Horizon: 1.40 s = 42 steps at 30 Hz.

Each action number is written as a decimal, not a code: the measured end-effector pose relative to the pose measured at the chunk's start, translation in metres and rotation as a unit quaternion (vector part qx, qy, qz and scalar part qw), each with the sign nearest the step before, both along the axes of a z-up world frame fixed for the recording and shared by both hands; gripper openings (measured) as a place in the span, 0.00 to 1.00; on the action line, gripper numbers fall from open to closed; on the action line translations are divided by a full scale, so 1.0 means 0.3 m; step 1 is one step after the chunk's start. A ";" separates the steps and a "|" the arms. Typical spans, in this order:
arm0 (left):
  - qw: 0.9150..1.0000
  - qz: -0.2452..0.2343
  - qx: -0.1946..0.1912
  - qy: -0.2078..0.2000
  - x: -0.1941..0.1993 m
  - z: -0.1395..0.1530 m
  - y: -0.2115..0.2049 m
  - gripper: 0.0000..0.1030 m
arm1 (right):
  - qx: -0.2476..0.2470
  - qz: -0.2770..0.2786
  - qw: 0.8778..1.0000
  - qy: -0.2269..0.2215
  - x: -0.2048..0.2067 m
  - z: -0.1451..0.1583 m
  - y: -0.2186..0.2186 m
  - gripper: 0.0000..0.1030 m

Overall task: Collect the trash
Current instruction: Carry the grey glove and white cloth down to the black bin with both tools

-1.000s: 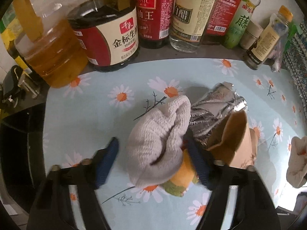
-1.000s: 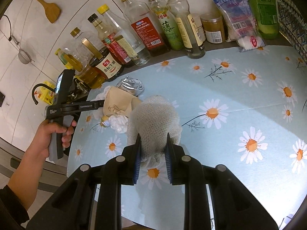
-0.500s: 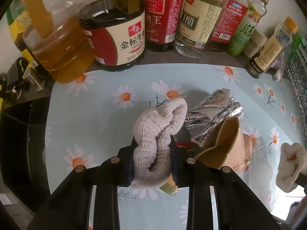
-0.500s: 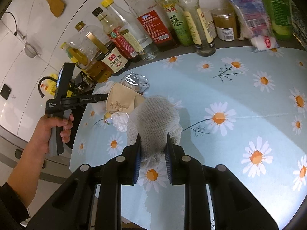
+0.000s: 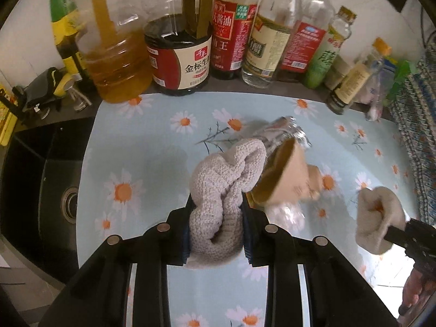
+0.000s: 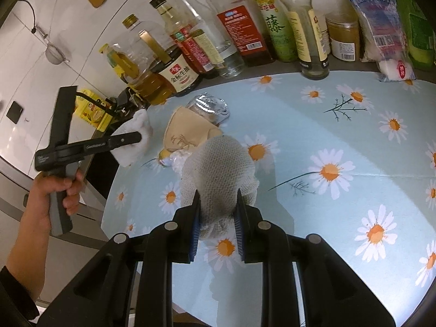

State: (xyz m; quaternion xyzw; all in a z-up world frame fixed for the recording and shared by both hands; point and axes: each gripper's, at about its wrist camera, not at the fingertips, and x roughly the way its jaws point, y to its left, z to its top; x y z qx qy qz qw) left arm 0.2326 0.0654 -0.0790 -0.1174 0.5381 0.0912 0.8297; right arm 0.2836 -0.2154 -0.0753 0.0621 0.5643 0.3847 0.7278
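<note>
My left gripper (image 5: 215,231) is shut on a white knitted cloth (image 5: 223,188) and holds it above the daisy tablecloth (image 5: 152,141); it shows in the right wrist view (image 6: 136,139) too. My right gripper (image 6: 216,218) is shut on a second knitted cloth (image 6: 218,169), also seen at the right of the left wrist view (image 5: 376,218). Between the cloths lies a trash pile: a brown paper piece (image 6: 188,133), crumpled silver foil (image 6: 208,106), clear plastic wrap (image 6: 177,160) and a yellow scrap (image 6: 163,154).
A row of oil, soy sauce and vinegar bottles (image 5: 237,30) stands along the back edge. A black sink (image 5: 41,190) lies left of the tablecloth. Jars and food bags (image 6: 381,27) stand at the back right. A patterned fabric (image 5: 417,125) borders the right side.
My left gripper closed on its knitted cloth and lifted it up and back from the trash pile. My right gripper stayed shut on its cloth, hardly moving.
</note>
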 end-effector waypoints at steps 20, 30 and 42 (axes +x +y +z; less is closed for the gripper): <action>0.996 -0.038 -0.057 -0.062 -0.494 0.081 -0.059 0.27 | -0.022 -0.008 0.999 -0.033 -0.378 0.128 0.095 0.23; 0.993 -0.040 -0.077 -0.078 -0.671 0.094 -0.055 0.27 | -0.023 -0.001 0.999 -0.037 -0.552 0.167 0.149 0.23; 0.991 -0.028 -0.102 -0.083 -0.861 0.059 -0.036 0.27 | -0.019 0.026 0.999 -0.023 -0.726 0.162 0.238 0.23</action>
